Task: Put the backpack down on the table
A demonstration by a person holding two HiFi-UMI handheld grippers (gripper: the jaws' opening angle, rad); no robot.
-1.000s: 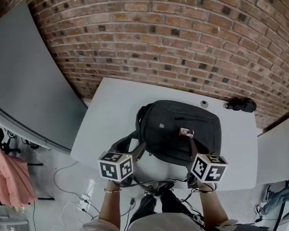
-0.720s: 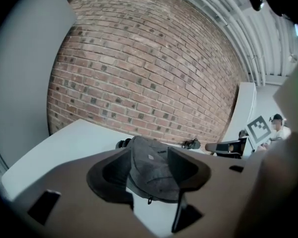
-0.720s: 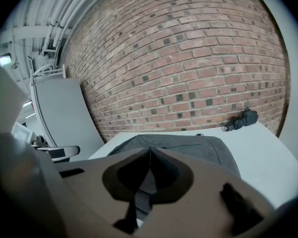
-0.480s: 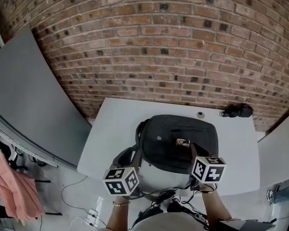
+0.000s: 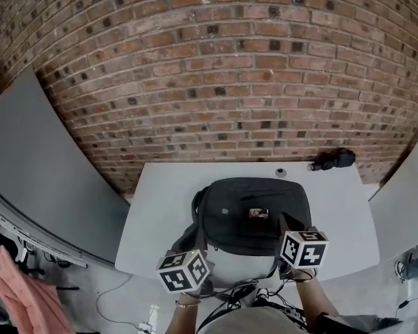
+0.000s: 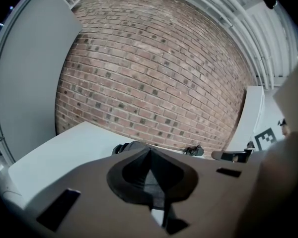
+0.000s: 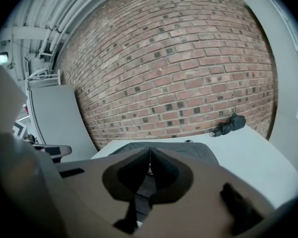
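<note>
One brick wall (image 5: 216, 68) fills the upper half of the head view, and a grey panel (image 5: 35, 165) slants across the left. Below them a white table (image 5: 160, 193) spans the middle. The black backpack (image 5: 254, 214) lies flat on the table at centre, with a strap loop (image 5: 188, 236) hanging off its left side toward the near edge.

The left gripper (image 6: 150, 151) is at the lower left of centre, by the table's near edge and apart from the bag. Its jaws have just been closing and now meet at the tips with nothing between them.

The right gripper (image 7: 150, 151) is at the backpack's lower right corner, its jaws also together.

A small black object (image 5: 332, 160) lies at the table's upper right, and a tiny round thing (image 5: 281, 172) sits left of it.
</note>
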